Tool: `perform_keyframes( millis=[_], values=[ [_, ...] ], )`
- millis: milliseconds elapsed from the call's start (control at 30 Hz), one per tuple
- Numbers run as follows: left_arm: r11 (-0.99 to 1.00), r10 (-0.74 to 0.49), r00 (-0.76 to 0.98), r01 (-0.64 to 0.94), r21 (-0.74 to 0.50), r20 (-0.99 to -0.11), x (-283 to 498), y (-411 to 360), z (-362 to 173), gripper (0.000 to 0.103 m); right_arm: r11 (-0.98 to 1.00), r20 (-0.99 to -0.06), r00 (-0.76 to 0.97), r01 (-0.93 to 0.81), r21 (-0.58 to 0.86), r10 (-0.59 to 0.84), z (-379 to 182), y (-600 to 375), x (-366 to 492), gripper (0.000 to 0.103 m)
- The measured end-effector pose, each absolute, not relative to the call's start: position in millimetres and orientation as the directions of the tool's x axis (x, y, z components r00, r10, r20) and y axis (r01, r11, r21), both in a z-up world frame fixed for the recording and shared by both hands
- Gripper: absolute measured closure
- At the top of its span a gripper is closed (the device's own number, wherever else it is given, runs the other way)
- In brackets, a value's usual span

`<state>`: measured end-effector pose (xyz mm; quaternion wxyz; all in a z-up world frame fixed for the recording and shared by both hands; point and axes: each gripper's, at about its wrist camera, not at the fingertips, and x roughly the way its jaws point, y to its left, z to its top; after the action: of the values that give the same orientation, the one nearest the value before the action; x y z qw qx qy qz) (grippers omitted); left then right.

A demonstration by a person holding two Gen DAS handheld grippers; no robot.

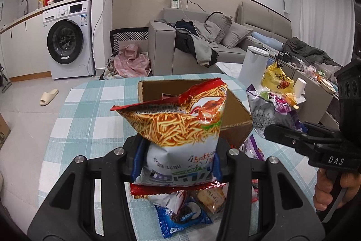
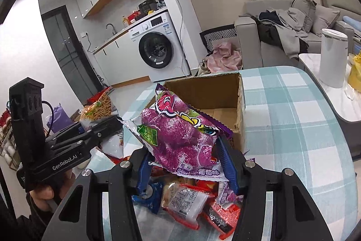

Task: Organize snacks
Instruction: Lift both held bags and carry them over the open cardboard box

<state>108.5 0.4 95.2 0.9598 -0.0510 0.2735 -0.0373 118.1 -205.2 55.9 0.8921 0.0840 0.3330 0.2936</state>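
Note:
My left gripper (image 1: 176, 159) is shut on a red-and-white snack-stick bag (image 1: 178, 123), held upright above the table in front of an open cardboard box (image 1: 234, 112). My right gripper (image 2: 187, 159) is shut on a purple grape-flavour snack bag (image 2: 180, 134), held just before the same box (image 2: 225, 92). In the left wrist view the right gripper (image 1: 300, 139) shows at the right with the purple bag (image 1: 268, 110). In the right wrist view the left gripper (image 2: 74, 139) shows at the left with the stick bag (image 2: 99, 107). Several loose snack packets (image 2: 187, 200) lie below both grippers.
The table has a teal checked cloth (image 1: 90, 105). A blue cookie packet (image 1: 182, 216) lies under the left gripper. A white cylinder (image 2: 331, 58) and a yellow bag (image 1: 277, 78) stand on a side table to the right. A sofa and a washing machine are behind.

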Motion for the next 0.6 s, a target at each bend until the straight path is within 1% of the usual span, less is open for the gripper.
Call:
perform_keyframes(
  millis=[267, 600],
  values=[
    [0.992, -0.087, 0.853, 0.028, -0.120, -0.515, 132.8, 5.0, 101.4, 0.059, 0.805, -0.549, 0.590, -0.472, 0.359, 0.591, 57.0, -197.3, 133.7, 0.048],
    [0.994, -0.079, 0.834, 0.026, -0.103, -0.545, 176.3, -5.9, 96.2, 0.059, 0.809, -0.568, 0.577, -0.452, 0.376, 0.587, 54.6, -193.3, 161.9, 0.048]
  ],
)
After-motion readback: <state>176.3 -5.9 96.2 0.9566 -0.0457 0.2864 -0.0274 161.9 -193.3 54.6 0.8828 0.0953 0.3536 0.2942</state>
